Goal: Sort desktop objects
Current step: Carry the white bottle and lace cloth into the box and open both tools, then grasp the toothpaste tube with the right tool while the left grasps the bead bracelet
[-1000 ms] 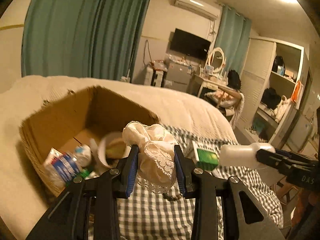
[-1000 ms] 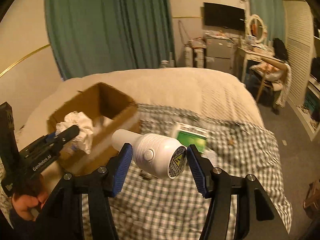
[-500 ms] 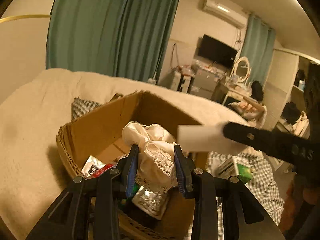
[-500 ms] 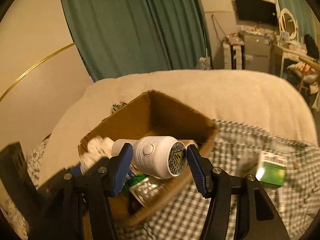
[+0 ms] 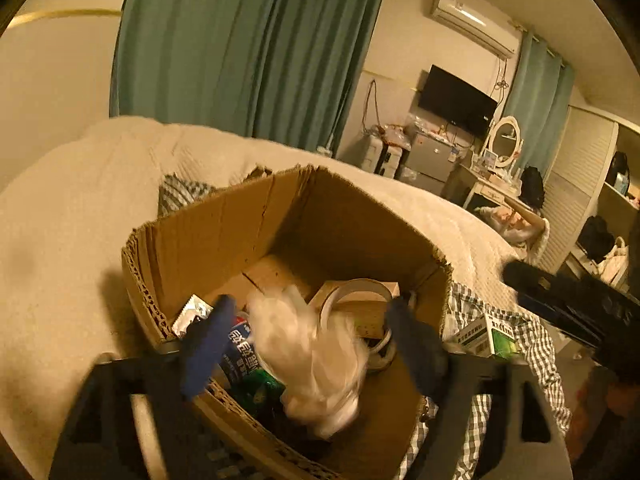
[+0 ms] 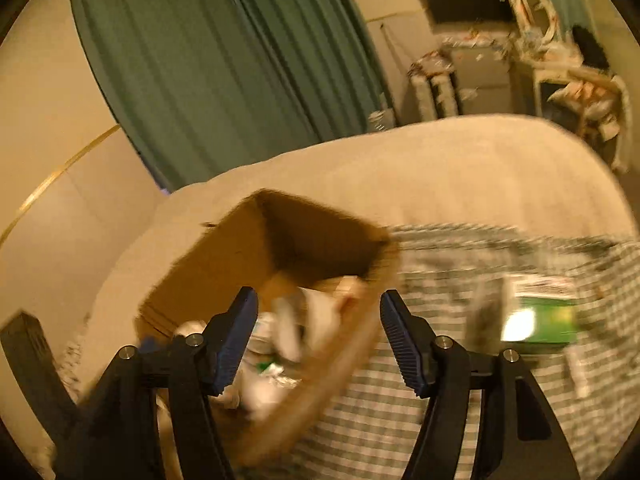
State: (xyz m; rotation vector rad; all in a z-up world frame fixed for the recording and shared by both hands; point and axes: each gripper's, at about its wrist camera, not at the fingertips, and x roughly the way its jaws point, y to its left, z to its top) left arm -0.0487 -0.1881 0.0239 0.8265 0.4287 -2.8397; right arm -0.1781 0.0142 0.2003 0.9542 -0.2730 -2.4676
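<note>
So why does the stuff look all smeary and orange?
Left wrist view: the white cloth and left gripper are smeared by motion, while the box stays fairly sharp. Right wrist view: nearly everything is streaked, even the green carton. Warm lamplight tints both orange, and the fisheye lens bends the edges.

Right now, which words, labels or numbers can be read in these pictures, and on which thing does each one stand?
On the blue packet inside the cardboard box: large white Chinese characters, partly hidden; the first looks like "感", the rest I cannot read for certain.
On the green and white box lying on the checked cloth: print too small and blurred to read.
</note>
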